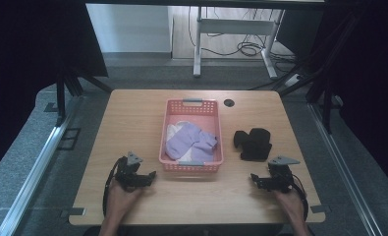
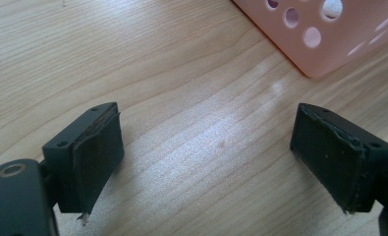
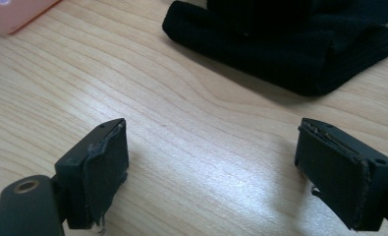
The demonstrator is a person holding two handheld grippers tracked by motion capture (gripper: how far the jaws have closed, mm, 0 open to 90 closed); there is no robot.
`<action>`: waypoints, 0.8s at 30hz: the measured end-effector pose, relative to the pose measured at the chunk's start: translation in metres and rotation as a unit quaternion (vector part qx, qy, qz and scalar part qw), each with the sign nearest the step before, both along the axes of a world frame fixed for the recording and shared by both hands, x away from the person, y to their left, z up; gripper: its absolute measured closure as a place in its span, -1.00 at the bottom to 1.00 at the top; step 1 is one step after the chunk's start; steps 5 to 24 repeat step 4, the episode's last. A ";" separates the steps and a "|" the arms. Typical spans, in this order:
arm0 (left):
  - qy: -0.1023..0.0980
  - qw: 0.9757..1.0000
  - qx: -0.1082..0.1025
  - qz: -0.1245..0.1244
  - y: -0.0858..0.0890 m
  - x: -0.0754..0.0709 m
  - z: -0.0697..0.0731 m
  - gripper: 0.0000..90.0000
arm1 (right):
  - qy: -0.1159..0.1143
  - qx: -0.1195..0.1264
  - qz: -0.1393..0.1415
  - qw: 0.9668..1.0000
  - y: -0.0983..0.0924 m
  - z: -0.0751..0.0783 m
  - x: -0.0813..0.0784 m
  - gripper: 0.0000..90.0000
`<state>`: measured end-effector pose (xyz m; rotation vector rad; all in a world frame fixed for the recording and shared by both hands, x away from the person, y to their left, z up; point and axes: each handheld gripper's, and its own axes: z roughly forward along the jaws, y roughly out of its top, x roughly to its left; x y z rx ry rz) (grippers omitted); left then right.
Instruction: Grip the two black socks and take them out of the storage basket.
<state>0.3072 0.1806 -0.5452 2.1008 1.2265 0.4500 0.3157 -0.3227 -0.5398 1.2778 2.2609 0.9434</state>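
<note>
Both grippers sit low on the counter, fingers spread wide and holding nothing. The black socks lie just ahead of the right gripper, right of the pink basket. Risk as I see it: pinching one loose layer, so the bundle unfolds or drags.

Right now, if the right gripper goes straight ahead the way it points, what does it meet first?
Probably the black socks. The right gripper is open, with bare table between it and them.
</note>
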 end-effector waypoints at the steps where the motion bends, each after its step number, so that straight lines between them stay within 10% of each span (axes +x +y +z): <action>1: 0.000 1.000 0.000 0.000 0.000 0.000 0.000 -0.73 | -0.003 0.000 0.001 1.000 -0.001 -0.001 0.000 -0.73; 24: 0.000 1.000 0.000 0.000 0.000 0.000 0.000 -0.73 | -0.007 0.002 0.001 1.000 -0.001 -0.002 -0.001 -0.73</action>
